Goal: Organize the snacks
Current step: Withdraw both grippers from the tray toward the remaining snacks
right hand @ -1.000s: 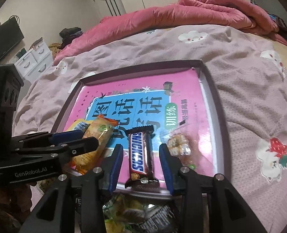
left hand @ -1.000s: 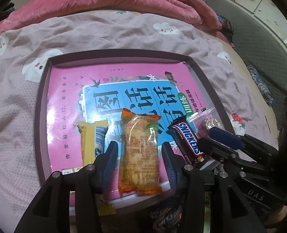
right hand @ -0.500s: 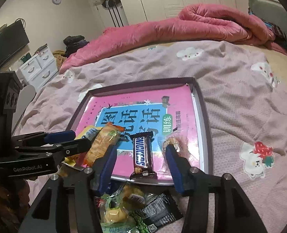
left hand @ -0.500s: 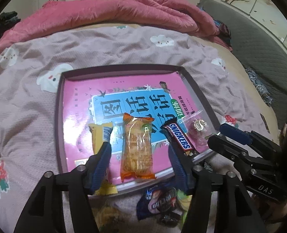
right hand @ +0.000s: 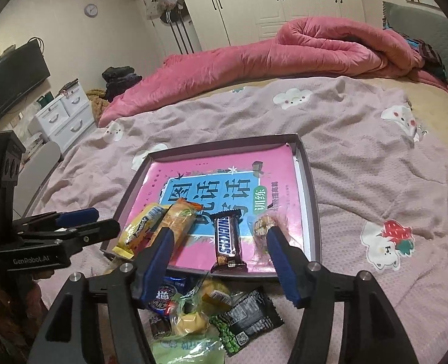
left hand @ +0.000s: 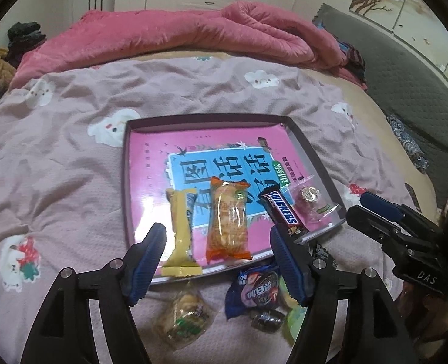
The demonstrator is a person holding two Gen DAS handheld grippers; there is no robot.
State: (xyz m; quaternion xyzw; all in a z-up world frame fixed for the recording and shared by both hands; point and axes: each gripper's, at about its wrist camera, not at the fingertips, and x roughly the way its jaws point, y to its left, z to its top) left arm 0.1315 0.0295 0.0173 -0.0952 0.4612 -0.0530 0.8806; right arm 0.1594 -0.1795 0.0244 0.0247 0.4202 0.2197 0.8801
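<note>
Surface: a bed under a mauve blanket (left hand: 72,182) printed with white bunnies and clouds. A rolled pink quilt (right hand: 284,51) lies along the far side, beyond both tongs.

Dark shallow tray (left hand: 311,151) sits on the blanket, just ahead of both tongs, lined with a pink-and-blue printed sheet (left hand: 224,163).

Left gripper (left hand: 217,239): jaws have just been opening, now wide, nothing pressed between the pads. Seen past its tips, along the tray's near edge: yellow wafer bar (left hand: 181,227), with its near end hanging over the rim, then orange cracker pack (left hand: 228,218).

Right gripper (right hand: 220,239): jaws have just been opening, now moderately wide, gripping nothing. Snickers bar (right hand: 227,241) lies in the tray between and beyond its tips; clear-wrapped candy (right hand: 263,224) just beside the right-hand tip.

Loose snack pile (right hand: 199,312) on the blanket, below the right gripper's jaws, outside the tray's near rim.

Room: white wardrobes (right hand: 284,3) on the far wall, round wall clock (right hand: 91,10), dark TV (right hand: 11,88) and white drawer unit (right hand: 66,112) off to the left.
</note>
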